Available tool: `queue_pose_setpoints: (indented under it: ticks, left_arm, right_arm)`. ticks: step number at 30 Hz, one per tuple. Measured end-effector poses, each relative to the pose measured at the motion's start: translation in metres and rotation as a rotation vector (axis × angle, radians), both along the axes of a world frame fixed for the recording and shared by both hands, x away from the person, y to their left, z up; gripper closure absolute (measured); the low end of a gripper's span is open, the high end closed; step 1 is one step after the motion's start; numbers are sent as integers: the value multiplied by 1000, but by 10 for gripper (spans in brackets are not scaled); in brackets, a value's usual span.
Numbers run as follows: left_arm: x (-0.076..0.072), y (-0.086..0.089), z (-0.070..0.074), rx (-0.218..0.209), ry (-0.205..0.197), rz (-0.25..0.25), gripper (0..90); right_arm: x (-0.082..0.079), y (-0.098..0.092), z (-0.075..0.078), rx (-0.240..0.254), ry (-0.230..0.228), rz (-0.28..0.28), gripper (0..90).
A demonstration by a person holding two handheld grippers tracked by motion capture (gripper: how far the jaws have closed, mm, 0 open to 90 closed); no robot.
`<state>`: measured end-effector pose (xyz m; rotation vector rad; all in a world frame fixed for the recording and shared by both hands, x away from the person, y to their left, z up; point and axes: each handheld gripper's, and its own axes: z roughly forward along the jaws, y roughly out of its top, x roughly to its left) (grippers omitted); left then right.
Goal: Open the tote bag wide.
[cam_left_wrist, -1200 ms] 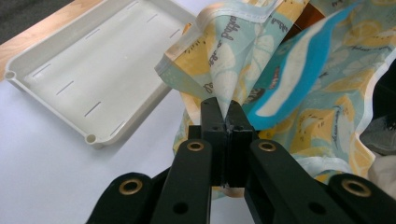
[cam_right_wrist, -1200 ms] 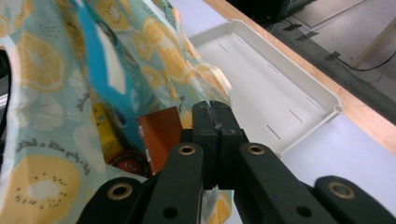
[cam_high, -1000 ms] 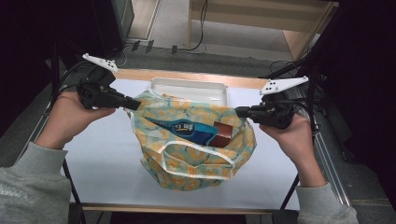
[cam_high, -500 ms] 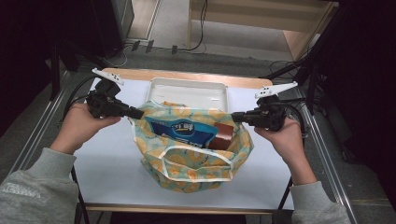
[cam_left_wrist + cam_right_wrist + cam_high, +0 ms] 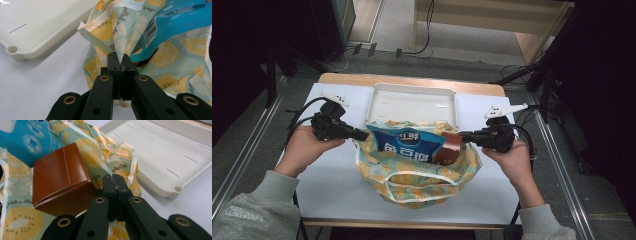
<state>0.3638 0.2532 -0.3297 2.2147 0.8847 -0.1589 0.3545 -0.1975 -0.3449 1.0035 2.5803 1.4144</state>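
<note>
A lemon-print cloth bag (image 5: 412, 182) lies on the white table, its mouth toward the tray. A blue snack packet (image 5: 404, 145) and a brown box (image 5: 451, 148) stick out of it. My left gripper (image 5: 363, 135) is shut on the bag's left edge; its jaws pinch the folded cloth (image 5: 119, 53) beside the blue packet (image 5: 175, 22). My right gripper (image 5: 463, 136) is shut on the bag's right edge, its jaws clamping the cloth (image 5: 113, 173) next to the brown box (image 5: 58, 177). Both grippers point inward at each other across the bag.
A shallow white tray (image 5: 412, 105) stands behind the bag, close to both grippers (image 5: 32, 30) (image 5: 170, 152). Bare white table (image 5: 327, 185) lies to the bag's left and front. Metal rails run along both sides of the table.
Both hands have sunk toward the table with the bag's edges held, and the bag now sits lower and flatter. The jaws stay shut.
</note>
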Motion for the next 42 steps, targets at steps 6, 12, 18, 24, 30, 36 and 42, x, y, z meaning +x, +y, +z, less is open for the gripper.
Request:
queue_pose_setpoints:
  ticks: [6, 12, 18, 24, 30, 36, 42]
  left_arm:
    - [-4, 1, -19, -17, 31, 7, 897]
    - [-6, 1, -30, -29, 47, 4, 897]
    - [-8, -1, -48, -28, 65, 7, 897]
    - [-8, -2, -64, -25, 92, 12, 895]
    - [-9, -2, -76, -41, 92, 10, 895]
    - [-10, -2, -89, -53, 104, 12, 896]
    - [-8, -3, -96, -44, 107, 4, 895]
  right_arm:
    - [-4, 0, -14, 19, 5, -10, 900]
    - [-7, 0, -26, 28, 11, -20, 900]
    - [-6, 0, -40, 27, 23, -29, 900]
    - [-5, 1, -56, 25, 37, -36, 900]
    - [-5, 1, -67, 20, 43, -47, 900]
    - [-4, 1, -79, 11, 42, -53, 900]
    - [-4, 2, -88, -12, 45, -44, 893]
